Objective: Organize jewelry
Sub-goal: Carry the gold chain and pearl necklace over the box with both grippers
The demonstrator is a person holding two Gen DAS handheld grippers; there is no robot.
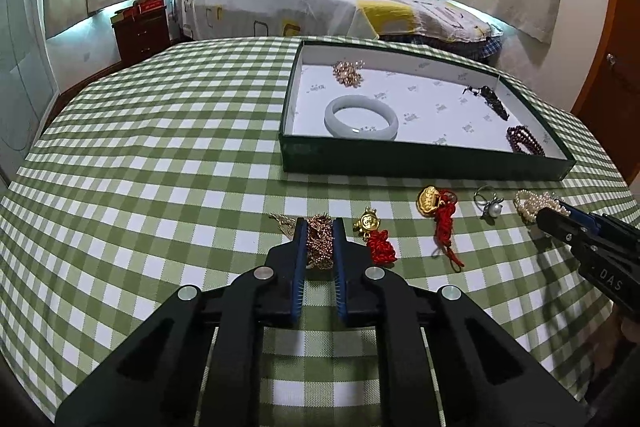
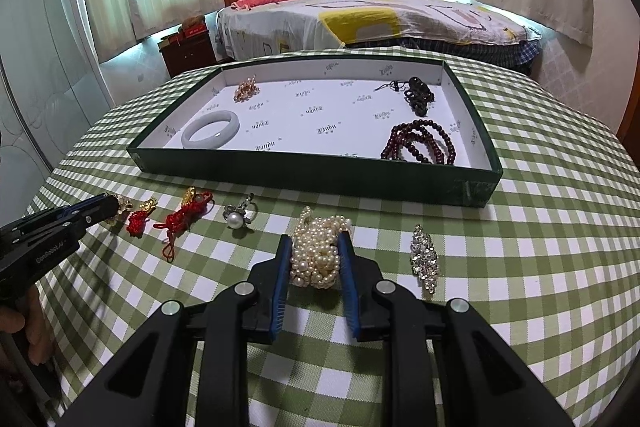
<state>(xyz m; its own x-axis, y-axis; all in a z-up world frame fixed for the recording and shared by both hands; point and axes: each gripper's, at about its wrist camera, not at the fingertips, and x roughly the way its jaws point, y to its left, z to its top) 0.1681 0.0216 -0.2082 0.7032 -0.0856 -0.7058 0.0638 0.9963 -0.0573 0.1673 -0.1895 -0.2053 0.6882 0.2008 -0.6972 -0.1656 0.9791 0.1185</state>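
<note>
Left wrist view: the left claw (image 1: 319, 242) is clamped on a gold chain (image 1: 319, 243) lying on the checked counter (image 1: 160, 167), near the green tray (image 1: 424, 163).

Right wrist view: the right claw (image 2: 316, 259) grips the pearl strand (image 2: 316, 255), a crystal brooch (image 2: 425, 259) just right.

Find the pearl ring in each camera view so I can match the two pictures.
Left wrist: the pearl ring lies right of centre on the cloth, just before the tray.
Right wrist: it lies left of centre, again just before the tray.
Shared landmark: the green tray.
</note>
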